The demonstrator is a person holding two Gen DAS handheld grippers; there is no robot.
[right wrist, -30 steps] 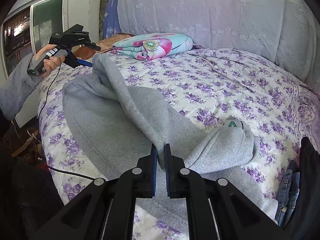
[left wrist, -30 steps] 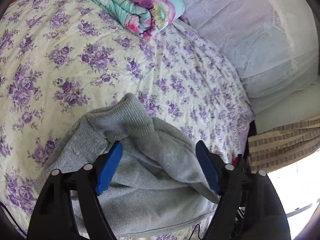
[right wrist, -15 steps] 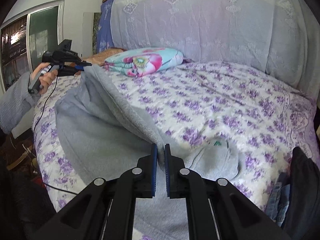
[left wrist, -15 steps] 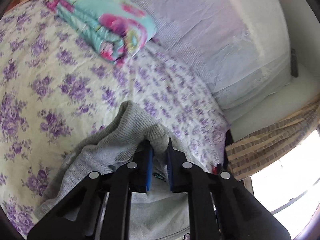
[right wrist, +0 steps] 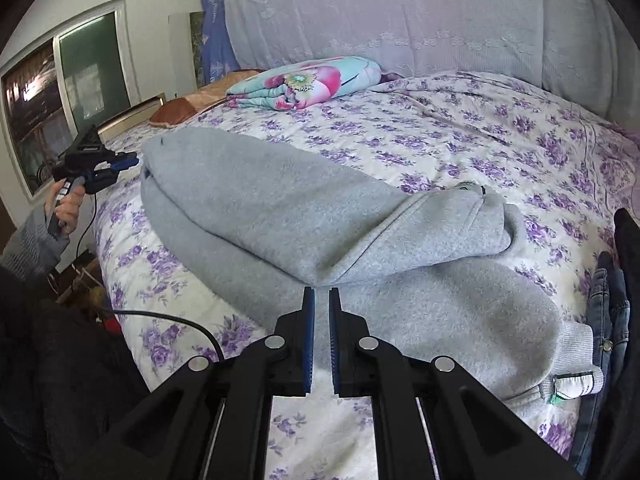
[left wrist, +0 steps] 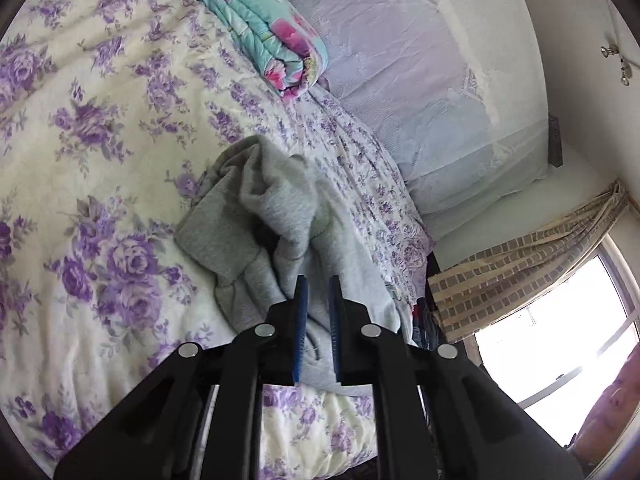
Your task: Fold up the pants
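Grey sweatpants [right wrist: 280, 208] lie on the flowered bed sheet [right wrist: 460, 140], folded over on themselves, with the cuffs and a label at the right. In the left wrist view the grey sweatpants [left wrist: 256, 216] are a bunched heap ahead of the fingers. My left gripper [left wrist: 318, 280] has a narrow gap and its jaws are opening. In the right wrist view my left gripper [right wrist: 130, 159] sits just left of the pants, holding nothing. My right gripper [right wrist: 323, 290] is low over the near fold. The fold's corner lies at its fingertips, and its jaws are parting slightly.
A folded floral quilt [right wrist: 304, 82] lies at the head of the bed, before a lace-covered headboard [right wrist: 400, 20]. Jeans [right wrist: 604, 300] and dark clothes hang at the bed's right edge. A black cable [right wrist: 172, 318] crosses the near left edge. A person's hand [right wrist: 66, 208] holds the left gripper.
The left gripper shut on the pants' raised end, carried it over, let go and drew back to the left. The lifted cloth now lies flat and folded. The right gripper sank slightly.
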